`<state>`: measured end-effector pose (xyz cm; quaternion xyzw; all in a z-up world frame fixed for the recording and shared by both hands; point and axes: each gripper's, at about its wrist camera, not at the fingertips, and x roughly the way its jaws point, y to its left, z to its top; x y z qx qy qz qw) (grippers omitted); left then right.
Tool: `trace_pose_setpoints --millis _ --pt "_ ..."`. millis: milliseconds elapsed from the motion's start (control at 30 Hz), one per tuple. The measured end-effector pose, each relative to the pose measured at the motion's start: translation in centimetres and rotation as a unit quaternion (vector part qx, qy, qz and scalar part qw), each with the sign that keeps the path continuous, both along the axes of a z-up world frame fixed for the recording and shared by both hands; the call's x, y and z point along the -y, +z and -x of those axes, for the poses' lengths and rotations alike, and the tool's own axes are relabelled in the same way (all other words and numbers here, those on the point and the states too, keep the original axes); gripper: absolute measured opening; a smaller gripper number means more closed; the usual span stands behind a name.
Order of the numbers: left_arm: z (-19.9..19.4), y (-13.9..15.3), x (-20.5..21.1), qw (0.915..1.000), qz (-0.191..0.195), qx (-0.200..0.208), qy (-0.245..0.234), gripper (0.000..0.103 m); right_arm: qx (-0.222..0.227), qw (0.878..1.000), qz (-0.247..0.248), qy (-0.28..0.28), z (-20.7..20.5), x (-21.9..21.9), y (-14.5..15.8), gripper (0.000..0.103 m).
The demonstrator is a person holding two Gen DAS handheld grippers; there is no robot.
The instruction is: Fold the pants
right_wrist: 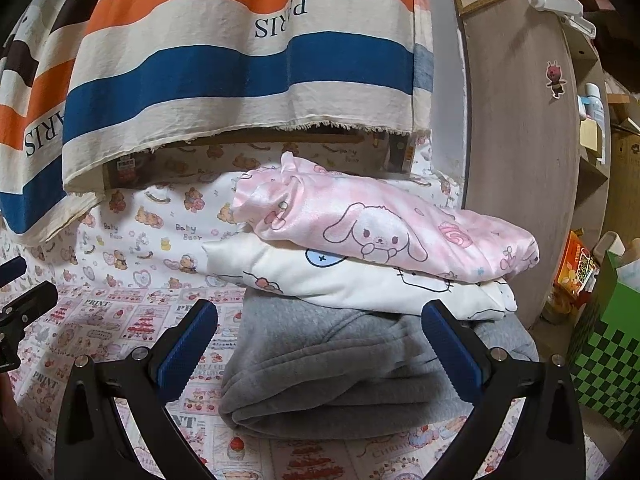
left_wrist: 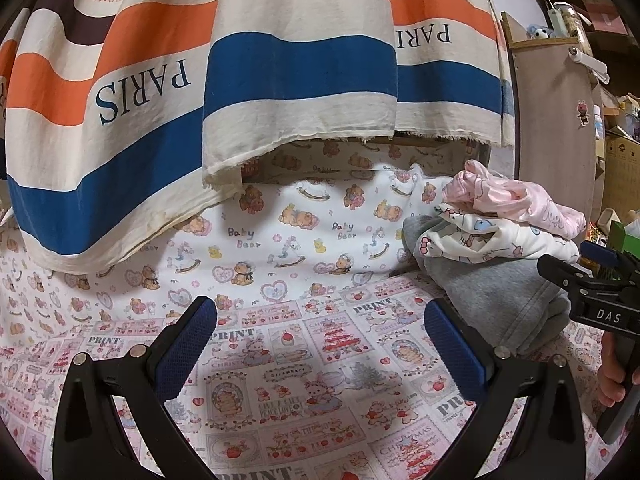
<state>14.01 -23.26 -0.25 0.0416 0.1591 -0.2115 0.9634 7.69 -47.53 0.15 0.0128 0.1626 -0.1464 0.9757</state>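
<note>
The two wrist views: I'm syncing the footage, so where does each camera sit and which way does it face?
Left wrist: on the left gripper, facing the printed sheet and striped cloth; its open fingers, the right gripper and a hand show.
Right wrist: on the right gripper, facing the stack, grey pants lowest; open fingers and the left gripper's tip show.
Shared: sheet, cloth, stack, wooden panel.

Bedsheet (left_wrist: 320,360) free ahead; clothes pile (right_wrist: 360,320) blocks right.
</note>
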Motion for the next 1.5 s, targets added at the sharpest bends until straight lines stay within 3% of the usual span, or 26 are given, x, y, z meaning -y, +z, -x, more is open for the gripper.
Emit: trace_pose_setpoints --millis 933,1500 --pt "-0.27 -0.09 0.00 1.0000 -0.003 -0.008 0.003 0.103 -0.003 1.000 0.010 0.004 -0.10 -0.44 0.07 0.102" --pt "0.15 0.11 -0.20 0.9998 -0.006 0.008 0.015 0.103 -0.003 1.000 0.010 0.003 -0.14 -0.35 0.02 0.102"
